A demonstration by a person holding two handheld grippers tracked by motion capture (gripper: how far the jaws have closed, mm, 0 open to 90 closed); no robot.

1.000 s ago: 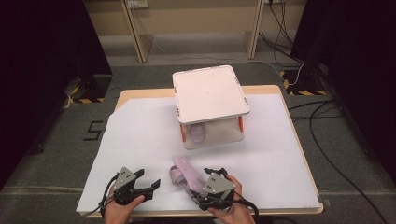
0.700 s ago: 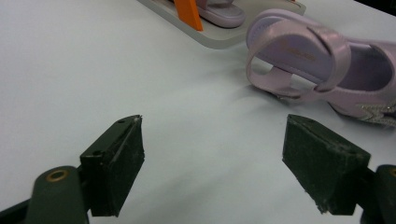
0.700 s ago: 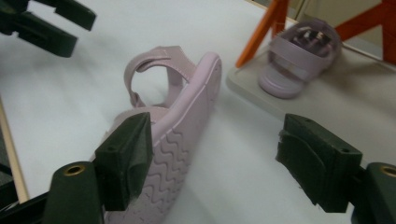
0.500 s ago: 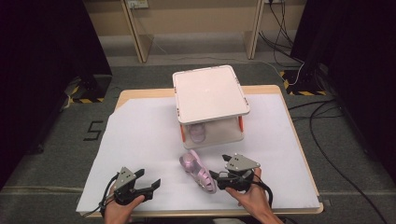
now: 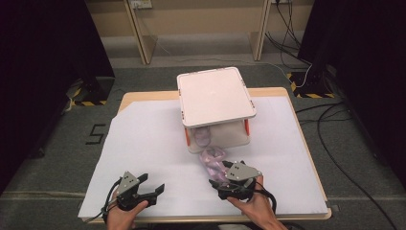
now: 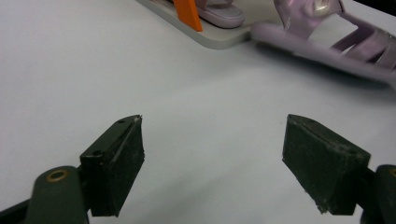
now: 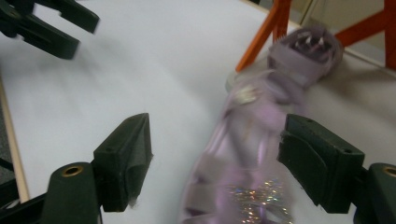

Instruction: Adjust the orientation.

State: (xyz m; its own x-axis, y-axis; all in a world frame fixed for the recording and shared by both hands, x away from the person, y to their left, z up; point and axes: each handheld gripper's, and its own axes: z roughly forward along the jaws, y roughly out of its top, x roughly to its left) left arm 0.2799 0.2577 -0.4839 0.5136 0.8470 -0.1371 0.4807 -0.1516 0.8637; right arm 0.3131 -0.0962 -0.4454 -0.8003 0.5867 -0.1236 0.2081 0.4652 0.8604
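between the wide right tongs (image 7: 215, 154) lies a glittery lilac strappy sandal (image 7: 243, 186), ungripped.

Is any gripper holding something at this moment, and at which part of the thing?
Nothing is gripped. The left gripper is open over bare paper. The purple sandal lies between the right gripper's jaws, which have just been opening; the pads do not press on it.

left hand-held gripper (image 5: 152, 190) gaping, right hand-held gripper (image 5: 216, 184) jaws parted
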